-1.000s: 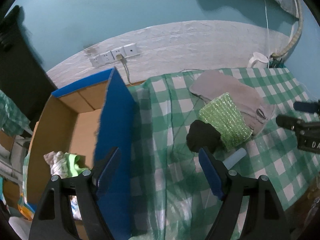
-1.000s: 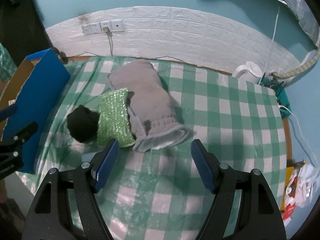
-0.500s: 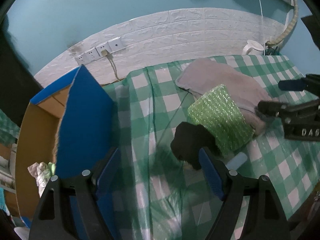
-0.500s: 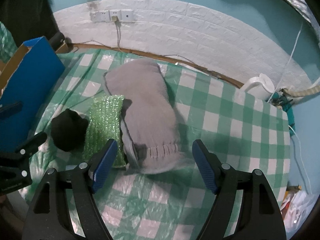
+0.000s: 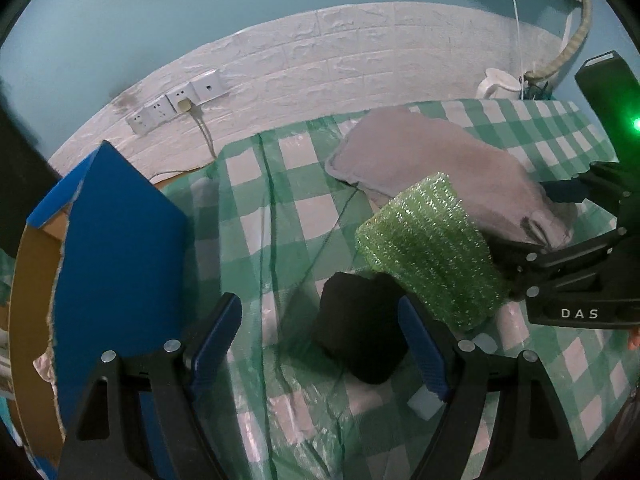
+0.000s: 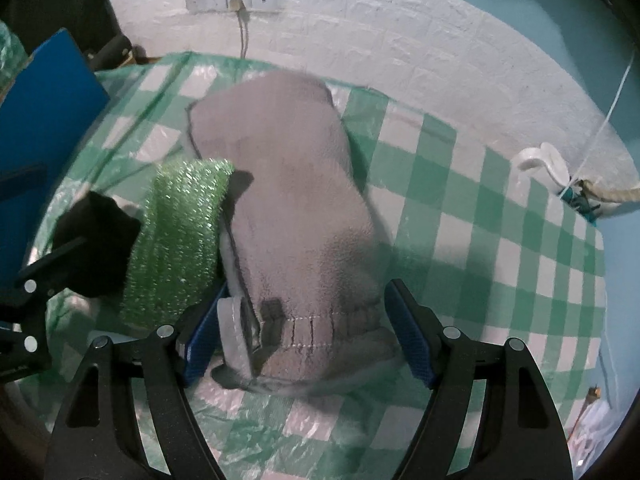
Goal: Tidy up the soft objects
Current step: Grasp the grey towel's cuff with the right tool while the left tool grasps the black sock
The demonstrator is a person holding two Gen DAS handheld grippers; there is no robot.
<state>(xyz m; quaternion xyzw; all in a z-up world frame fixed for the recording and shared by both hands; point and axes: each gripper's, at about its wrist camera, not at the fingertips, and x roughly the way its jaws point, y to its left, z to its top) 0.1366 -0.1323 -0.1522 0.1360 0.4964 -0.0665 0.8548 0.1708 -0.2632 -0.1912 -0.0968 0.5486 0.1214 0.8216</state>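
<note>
Both grippers point down at a green-checked tablecloth (image 6: 460, 216). In the right wrist view, the right gripper (image 6: 308, 340) stands wide, its blue fingers on either side of the cuff end of a grey mitten (image 6: 288, 208) at the lower centre; whether the pads touch the fleece I cannot tell. Just left of the mitten lies a glittery green sponge (image 6: 180, 240), and a black cloth (image 6: 96, 244) sits at its left edge. In the left wrist view, the left gripper (image 5: 320, 344) is also wide, with the black cloth (image 5: 360, 340) low between its fingers, nearer the right one. A blue cardboard box (image 5: 116, 264) stands at the left of that frame.
</note>
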